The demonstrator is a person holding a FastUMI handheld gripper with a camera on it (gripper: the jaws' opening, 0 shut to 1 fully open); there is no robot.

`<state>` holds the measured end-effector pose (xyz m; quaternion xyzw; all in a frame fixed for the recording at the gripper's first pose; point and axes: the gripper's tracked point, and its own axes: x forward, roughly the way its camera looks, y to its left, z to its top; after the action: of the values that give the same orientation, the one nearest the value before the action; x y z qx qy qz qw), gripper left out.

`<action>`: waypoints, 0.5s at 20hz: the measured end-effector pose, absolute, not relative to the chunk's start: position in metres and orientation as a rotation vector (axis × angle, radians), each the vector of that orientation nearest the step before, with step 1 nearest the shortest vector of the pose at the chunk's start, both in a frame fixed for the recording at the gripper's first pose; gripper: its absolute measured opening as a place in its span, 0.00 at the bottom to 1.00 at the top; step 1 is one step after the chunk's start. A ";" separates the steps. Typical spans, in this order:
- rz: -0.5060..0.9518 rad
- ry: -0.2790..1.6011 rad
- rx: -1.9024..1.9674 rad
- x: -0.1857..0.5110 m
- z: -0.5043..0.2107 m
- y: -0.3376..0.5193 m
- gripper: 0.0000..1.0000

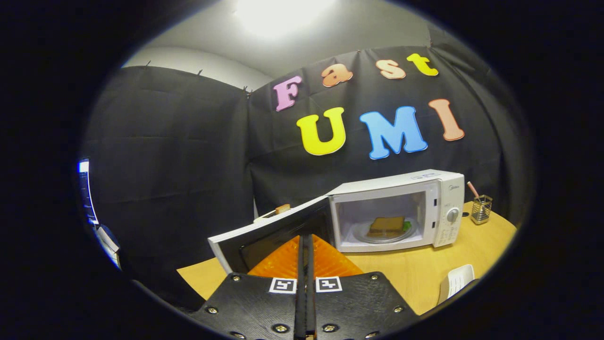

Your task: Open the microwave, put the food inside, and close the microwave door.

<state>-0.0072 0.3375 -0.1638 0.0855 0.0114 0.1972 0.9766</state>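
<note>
Both jaws pressed together, empty, against microwave door (264, 233).

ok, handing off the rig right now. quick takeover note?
Gripper: fingers shut together, holding nothing, tips right at the open door's inner face.
Microwave on the wooden table, door swung wide open.
Sandwich sits on the glass plate inside the cavity.
Done: door opened, food in.
Left: push the door closed.
</note>
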 end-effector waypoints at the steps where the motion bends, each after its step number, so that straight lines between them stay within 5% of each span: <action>1: 0.427 0.033 0.172 -0.012 -0.166 0.352 0.01; 10: 0.605 0.031 0.143 -0.043 -0.159 0.447 0.00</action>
<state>-0.0425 0.4472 -0.1588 0.0703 0.0155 0.2974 0.9520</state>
